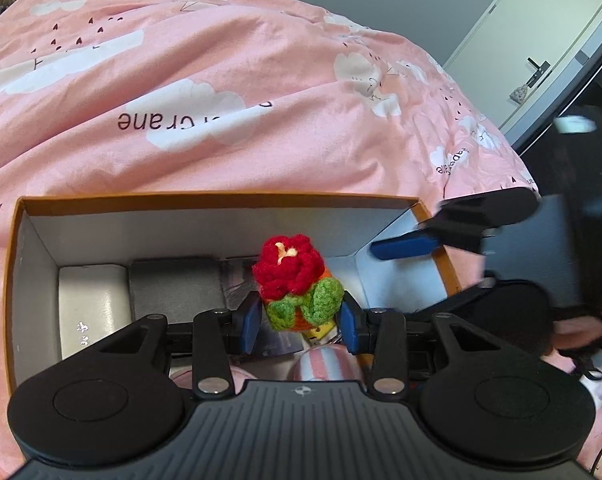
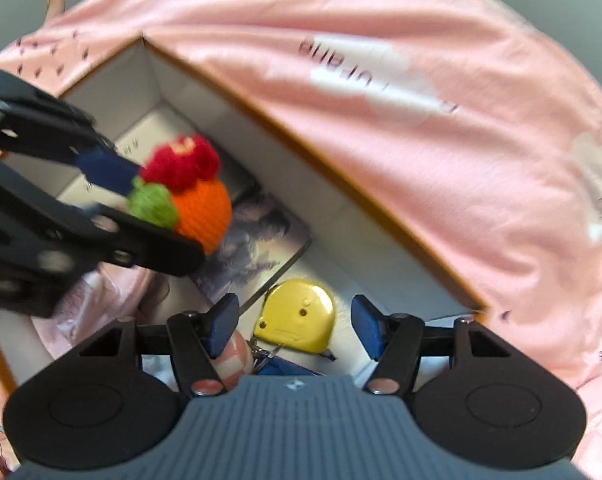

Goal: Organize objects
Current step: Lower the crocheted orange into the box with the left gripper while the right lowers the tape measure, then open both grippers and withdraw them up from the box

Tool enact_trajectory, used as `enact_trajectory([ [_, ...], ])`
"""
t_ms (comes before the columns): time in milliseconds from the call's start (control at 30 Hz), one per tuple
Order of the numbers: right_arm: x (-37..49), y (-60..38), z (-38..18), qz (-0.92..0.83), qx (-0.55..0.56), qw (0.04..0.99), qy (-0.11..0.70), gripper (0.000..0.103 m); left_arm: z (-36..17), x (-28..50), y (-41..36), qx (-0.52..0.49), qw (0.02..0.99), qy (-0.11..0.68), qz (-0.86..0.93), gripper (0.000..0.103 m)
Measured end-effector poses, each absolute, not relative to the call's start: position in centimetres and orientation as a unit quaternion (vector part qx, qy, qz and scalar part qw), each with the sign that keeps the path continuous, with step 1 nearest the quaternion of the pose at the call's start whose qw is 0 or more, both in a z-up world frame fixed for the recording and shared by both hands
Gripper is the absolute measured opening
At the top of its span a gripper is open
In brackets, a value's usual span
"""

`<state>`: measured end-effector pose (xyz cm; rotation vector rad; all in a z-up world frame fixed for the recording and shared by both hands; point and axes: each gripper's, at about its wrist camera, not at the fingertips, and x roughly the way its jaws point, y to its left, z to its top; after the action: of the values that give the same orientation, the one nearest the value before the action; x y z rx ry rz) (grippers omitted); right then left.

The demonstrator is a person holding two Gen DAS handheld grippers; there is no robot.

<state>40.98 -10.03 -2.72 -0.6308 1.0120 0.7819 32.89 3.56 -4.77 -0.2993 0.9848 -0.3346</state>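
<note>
My left gripper is shut on a crochet flower toy with a red bloom, green leaves and an orange body, and holds it above the inside of an orange-rimmed cardboard box. The right wrist view shows the same toy in the left gripper over the box. My right gripper stands open low in the box. A yellow tape measure lies on the box floor between its blue pads, with a gap on each side. A blue finger of the right gripper shows over the box's right corner.
The box rests on a bed with a pink cloud-print duvet. In the box lie a white block, a grey block, a picture card and a pink striped item. A door stands at the far right.
</note>
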Motion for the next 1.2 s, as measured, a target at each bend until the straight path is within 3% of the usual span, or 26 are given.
enact_trajectory([
  [233, 37.6, -14.1, 2.6, 0.304, -0.261, 0.838, 0.371, 0.059, -5.1, 34.3, 1.2, -0.146, 0.846, 0.479, -0.184, 0.046],
  [300, 37.4, -15.5, 3.1, 0.276, -0.253, 0.855, 0.359, 0.045, -5.5, 34.9, 0.2, -0.150, 0.838, 0.488, -0.194, 0.046],
  [400, 37.2, -17.4, 3.2, 0.244, -0.226, 0.871, 0.362, 0.032, -6.5, 36.0, -1.3, -0.144, 0.834, 0.496, -0.193, 0.046],
  [633, 37.4, -18.8, 2.3, 0.238, -0.174, 0.876, 0.382, 0.031, -8.1, 38.1, -3.5, -0.144, 0.825, 0.511, -0.194, 0.046],
  [867, 37.1, -19.2, 1.8, 0.247, -0.155, 0.876, 0.383, 0.031, -8.0, 38.3, -4.4, -0.146, 0.824, 0.511, -0.195, 0.061],
  [1200, 34.7, -19.6, 3.0, 0.258, -0.146, 0.877, 0.379, 0.035, -3.3, 33.0, -3.4, -0.111, 0.879, 0.434, -0.161, 0.066],
])
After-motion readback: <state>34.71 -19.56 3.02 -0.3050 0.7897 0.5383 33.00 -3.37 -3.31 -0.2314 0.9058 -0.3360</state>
